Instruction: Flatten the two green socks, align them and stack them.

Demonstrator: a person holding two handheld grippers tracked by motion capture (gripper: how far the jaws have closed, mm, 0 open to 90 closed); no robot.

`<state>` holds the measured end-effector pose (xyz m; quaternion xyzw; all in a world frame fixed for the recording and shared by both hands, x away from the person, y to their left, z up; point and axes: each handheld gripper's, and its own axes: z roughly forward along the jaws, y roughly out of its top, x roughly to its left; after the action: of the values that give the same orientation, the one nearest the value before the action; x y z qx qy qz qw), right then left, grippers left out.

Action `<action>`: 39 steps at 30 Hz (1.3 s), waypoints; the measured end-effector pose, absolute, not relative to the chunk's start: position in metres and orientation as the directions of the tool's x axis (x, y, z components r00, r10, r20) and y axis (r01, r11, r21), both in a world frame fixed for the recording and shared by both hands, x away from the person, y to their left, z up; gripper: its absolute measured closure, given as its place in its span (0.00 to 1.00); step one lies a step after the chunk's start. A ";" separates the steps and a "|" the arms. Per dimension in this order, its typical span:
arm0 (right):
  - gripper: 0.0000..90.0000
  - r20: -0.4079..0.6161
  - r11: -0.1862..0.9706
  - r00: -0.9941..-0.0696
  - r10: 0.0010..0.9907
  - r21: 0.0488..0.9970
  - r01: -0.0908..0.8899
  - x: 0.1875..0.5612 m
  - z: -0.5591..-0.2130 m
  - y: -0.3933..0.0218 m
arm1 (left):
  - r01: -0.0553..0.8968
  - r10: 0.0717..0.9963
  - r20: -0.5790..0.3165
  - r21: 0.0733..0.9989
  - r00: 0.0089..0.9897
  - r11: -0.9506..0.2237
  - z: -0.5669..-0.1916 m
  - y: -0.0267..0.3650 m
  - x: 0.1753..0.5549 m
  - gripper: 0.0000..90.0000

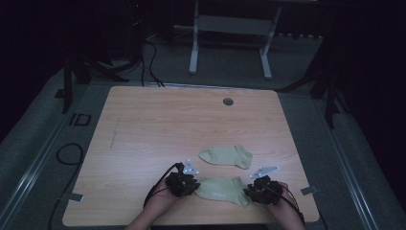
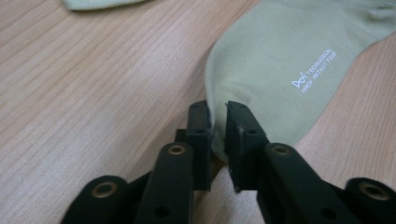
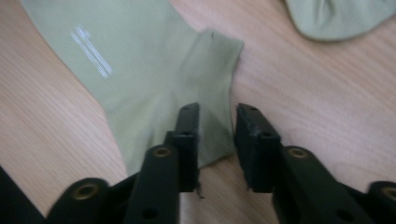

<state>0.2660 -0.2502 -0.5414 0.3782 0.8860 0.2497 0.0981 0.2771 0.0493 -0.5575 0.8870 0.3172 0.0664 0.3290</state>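
My left claw [image 2: 218, 122] nips the toe edge of the sock [image 1: 220, 189] nr the worktop's [image 1: 158, 124] front edge, right claw [image 3: 215, 122] part-open w/ its cuff between the jaws; soft, limp, so grab edges.

room: dark, dim light | surface [image 1: 158, 120]: light wood, grey grommet [image 1: 228, 101] at far edge | floor [image 1: 230, 62]: grey carpet | white frame [image 1: 230, 33] beyond | black cables [image 1: 148, 57] far left
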 end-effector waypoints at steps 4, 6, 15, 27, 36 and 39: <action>0.88 0.002 0.596 -0.696 0.718 0.515 0.616 0.264 -0.545 -0.250 | 0.512 0.613 -0.074 0.634 0.786 -0.580 -0.559 0.049 0.274 0.93; 0.91 0.004 0.594 -0.696 0.718 0.517 0.617 0.263 -0.545 -0.250 | 0.511 0.619 -0.069 0.638 0.783 -0.576 -0.558 0.048 0.273 0.95; 0.94 0.045 0.539 -0.679 0.733 0.570 0.620 0.266 -0.522 -0.259 | 0.511 0.624 -0.082 0.660 0.778 -0.551 -0.547 0.049 0.273 0.98; 0.94 0.046 0.494 -0.653 0.756 0.615 0.615 0.296 -0.494 -0.267 | 0.514 0.649 -0.080 0.686 0.757 -0.515 -0.510 0.046 0.310 0.98; 0.94 0.033 0.471 -0.614 0.788 0.610 0.637 0.343 -0.482 -0.268 | 0.521 0.682 -0.038 0.677 0.731 -0.520 -0.502 0.036 0.349 0.98; 0.94 0.022 0.473 -0.605 0.796 0.601 0.644 0.356 -0.484 -0.268 | 0.529 0.689 -0.038 0.671 0.724 -0.519 -0.506 0.032 0.357 0.98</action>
<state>0.3564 -0.2678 -0.4842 0.4247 0.8480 0.2885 0.1315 0.3565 0.0321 -0.5056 0.8637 0.3526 0.1170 0.3406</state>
